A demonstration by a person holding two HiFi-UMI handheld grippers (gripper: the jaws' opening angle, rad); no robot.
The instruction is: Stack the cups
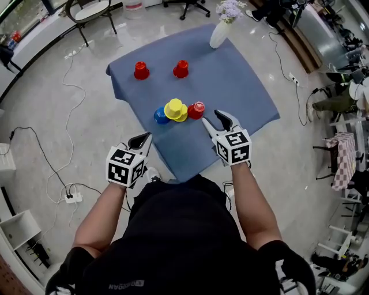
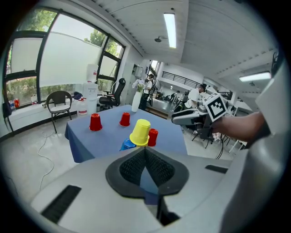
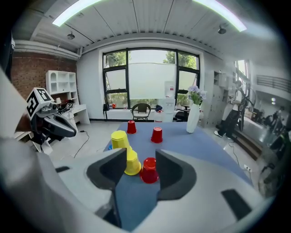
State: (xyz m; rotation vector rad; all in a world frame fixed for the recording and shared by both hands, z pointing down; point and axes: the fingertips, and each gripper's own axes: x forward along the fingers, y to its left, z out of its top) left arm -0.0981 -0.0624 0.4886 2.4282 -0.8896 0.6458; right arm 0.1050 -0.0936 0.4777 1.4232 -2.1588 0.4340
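All cups stand upside down on the blue cloth table [image 1: 242, 86]. Near its front edge, a yellow cup [image 1: 174, 108] sits on a blue cup [image 1: 160, 116]; a second yellow cup [image 3: 132, 163] and a red cup [image 1: 197, 110] stand beside them. Two more red cups [image 1: 141, 70] [image 1: 181, 69] stand apart at the back. My right gripper [image 1: 216, 122] is open and empty, just short of the near red cup [image 3: 149, 169], which shows between its jaws. My left gripper [image 1: 141, 141] is shut on nothing at the table's front left edge, short of the blue cup [image 2: 128, 144].
A white vase with flowers [image 1: 220, 31] stands at the table's far edge. A chair [image 1: 89, 11] is behind the table on the left. Cables and a power strip [image 1: 72, 197] lie on the floor to the left. Desks and clutter [image 1: 346, 115] line the right side.
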